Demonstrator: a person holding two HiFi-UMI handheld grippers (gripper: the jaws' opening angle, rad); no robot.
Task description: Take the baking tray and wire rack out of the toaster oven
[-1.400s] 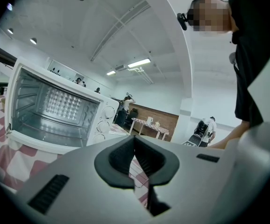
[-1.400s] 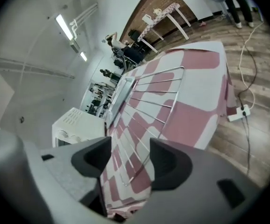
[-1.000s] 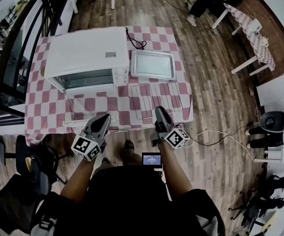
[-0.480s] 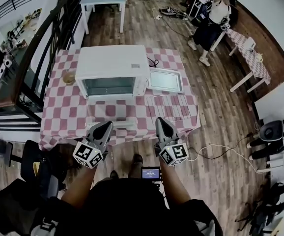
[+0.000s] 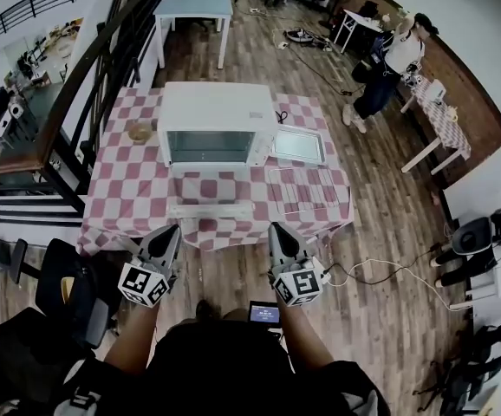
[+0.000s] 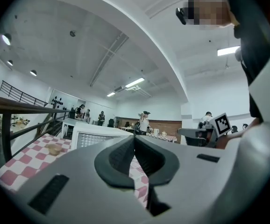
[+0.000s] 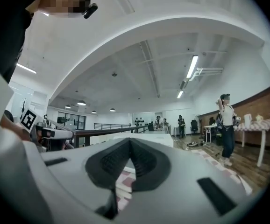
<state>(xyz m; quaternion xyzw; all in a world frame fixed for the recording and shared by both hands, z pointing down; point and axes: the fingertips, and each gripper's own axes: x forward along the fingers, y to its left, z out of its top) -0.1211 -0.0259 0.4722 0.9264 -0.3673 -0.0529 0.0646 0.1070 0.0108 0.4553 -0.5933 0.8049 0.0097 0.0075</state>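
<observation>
Head view only: tray point(image 5: 298, 144) at 3 o'clock of oven point(image 5: 216, 111), rack point(image 5: 307, 191) at its 4 o'clock, both on table point(image 5: 112, 189), outside the oven; door point(image 5: 211, 208) down. Gripper views: left gripper point(image 6: 135, 139) and right gripper point(image 7: 129, 141) clenched tip to tip, holding nothing.

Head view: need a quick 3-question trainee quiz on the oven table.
1. True or false: the baking tray lies on the table to the right of the toaster oven.
2. The wire rack is: A inside the oven; B on the table, in front of the tray; C in a gripper.
3. What do the left gripper and right gripper hold?
Key: 1 true; 2 B; 3 nothing, both are shut and empty.
</observation>
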